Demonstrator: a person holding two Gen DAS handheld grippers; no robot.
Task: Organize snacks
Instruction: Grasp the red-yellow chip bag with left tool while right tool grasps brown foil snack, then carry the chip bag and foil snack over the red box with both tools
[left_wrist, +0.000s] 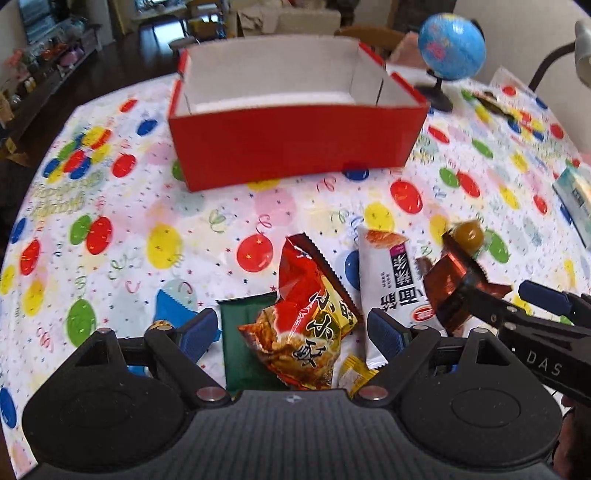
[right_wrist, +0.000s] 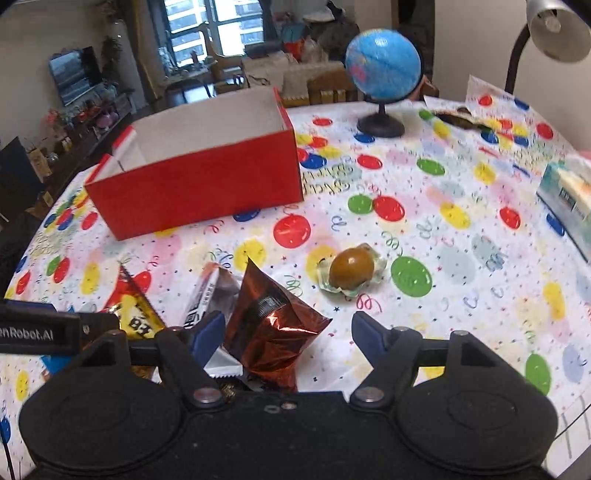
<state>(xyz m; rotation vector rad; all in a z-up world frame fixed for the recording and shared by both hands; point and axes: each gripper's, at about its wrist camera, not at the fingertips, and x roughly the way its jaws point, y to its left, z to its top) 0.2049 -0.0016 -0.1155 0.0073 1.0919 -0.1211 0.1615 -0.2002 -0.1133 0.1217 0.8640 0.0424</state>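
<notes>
A round-edged table (left_wrist: 122, 206) carries a white party cloth (right_wrist: 461, 258) printed with red, yellow, green and blue balloons, curly streamers and small stars; a patch of lettering on it sits just beside the box in the right wrist view. Toward the far side stands an open red box (left_wrist: 295, 144) with a white inside, nothing visible in it. Behind it to the right is a small blue globe (right_wrist: 384, 66) on a black stand, and a grey desk lamp (right_wrist: 554, 29) arches in from the corner. A pale tissue box (right_wrist: 569, 199) lies at the right edge of the table.

The snacks lie in a loose pile at the near side. The left gripper (left_wrist: 291, 332) hangs over them with its blue-padded fingers spread wide, a red and yellow snack bag (left_wrist: 310, 314) between them but not pressed. Under that bag is a dark green packet (left_wrist: 243, 343), with a blue packet (left_wrist: 166, 306) to its left, a white bread packet (left_wrist: 391, 273) to its right and a small yellow sachet (left_wrist: 354, 374) nearby.

The right gripper (right_wrist: 288, 334) is also open; a shiny copper foil packet (right_wrist: 273, 332) stands by its left finger (touching or just beside it, I cannot tell) and well clear of the right one. A wrapped brown egg (right_wrist: 351, 269) lies apart, beyond the pile.

Past the table, the room shows a dark floor, a television (right_wrist: 74, 74) over a low cluttered shelf, a sofa and a window.
</notes>
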